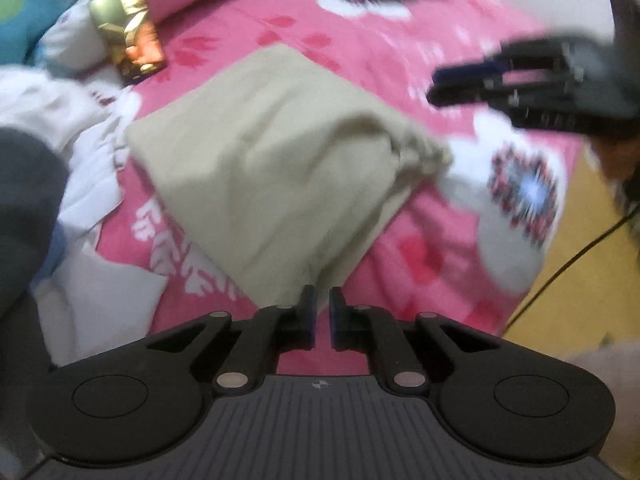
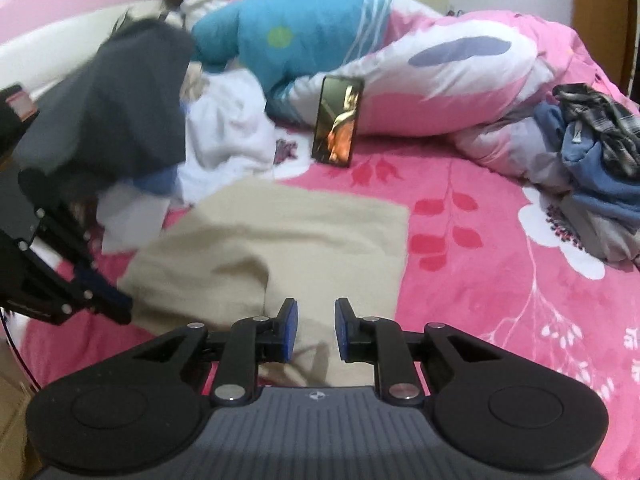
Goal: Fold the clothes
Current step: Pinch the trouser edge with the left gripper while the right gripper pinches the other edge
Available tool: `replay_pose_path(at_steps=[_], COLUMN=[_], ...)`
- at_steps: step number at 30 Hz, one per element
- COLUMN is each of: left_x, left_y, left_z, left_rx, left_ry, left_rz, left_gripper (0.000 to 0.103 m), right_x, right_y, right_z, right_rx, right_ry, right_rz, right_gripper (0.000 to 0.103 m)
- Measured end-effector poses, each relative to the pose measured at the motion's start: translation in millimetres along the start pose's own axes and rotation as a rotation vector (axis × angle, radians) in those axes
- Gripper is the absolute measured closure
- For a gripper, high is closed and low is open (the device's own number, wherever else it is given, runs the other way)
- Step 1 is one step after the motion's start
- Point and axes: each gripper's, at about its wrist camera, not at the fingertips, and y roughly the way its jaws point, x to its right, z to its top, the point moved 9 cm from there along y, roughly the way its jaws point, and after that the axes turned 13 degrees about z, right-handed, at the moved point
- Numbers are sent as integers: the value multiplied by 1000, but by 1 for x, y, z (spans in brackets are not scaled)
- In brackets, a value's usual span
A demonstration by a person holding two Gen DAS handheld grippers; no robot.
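Note:
A beige garment (image 1: 272,152) lies folded into a rough rectangle on the pink flowered bed sheet (image 1: 400,60). My left gripper (image 1: 322,300) sits at its near corner, fingers a narrow gap apart with pink sheet showing between them. In the right wrist view the same garment (image 2: 280,240) lies just ahead of my right gripper (image 2: 316,312), which is open and holds nothing. The left gripper (image 2: 120,308) shows there at the garment's left edge. The right gripper (image 1: 434,84) appears blurred above the sheet, beyond the garment's right side.
A phone (image 2: 338,120) leans against a pink and white quilt (image 2: 460,80). A person lies under a blue blanket (image 2: 288,32) at the back. White (image 2: 228,128) and dark grey (image 2: 120,92) clothes lie left; a clothes pile (image 2: 592,160) sits right. Bed edge and a cable (image 1: 560,272) lie right.

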Motion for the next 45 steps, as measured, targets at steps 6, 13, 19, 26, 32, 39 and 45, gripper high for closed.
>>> replay_pose_path(at_steps=[6, 13, 19, 26, 32, 39, 45], left_x=[-7, 6, -1, -2, 11, -5, -25], left_y=[-1, 55, 37, 7, 60, 65, 38], left_z=[33, 11, 15, 44, 53, 41, 63], left_rx=[75, 14, -13, 82, 73, 38, 106], left_ry=[-102, 14, -10, -99, -88, -137, -242], left_rz=[-26, 1, 5, -41, 35, 4, -37], left_gripper=[93, 92, 92, 86, 83, 83, 80], right_x=[0, -12, -17, -2, 4, 11, 28], right_y=[14, 59, 51, 14, 53, 64, 61], right_z=[7, -49, -41, 10, -2, -8, 5], right_rx=[14, -104, -115, 10, -14, -43, -8], right_ry=[-8, -99, -163, -14, 52, 107, 166], right_rz=[37, 64, 68, 80, 107, 127, 113], right_gripper=[82, 82, 82, 82, 82, 82, 82])
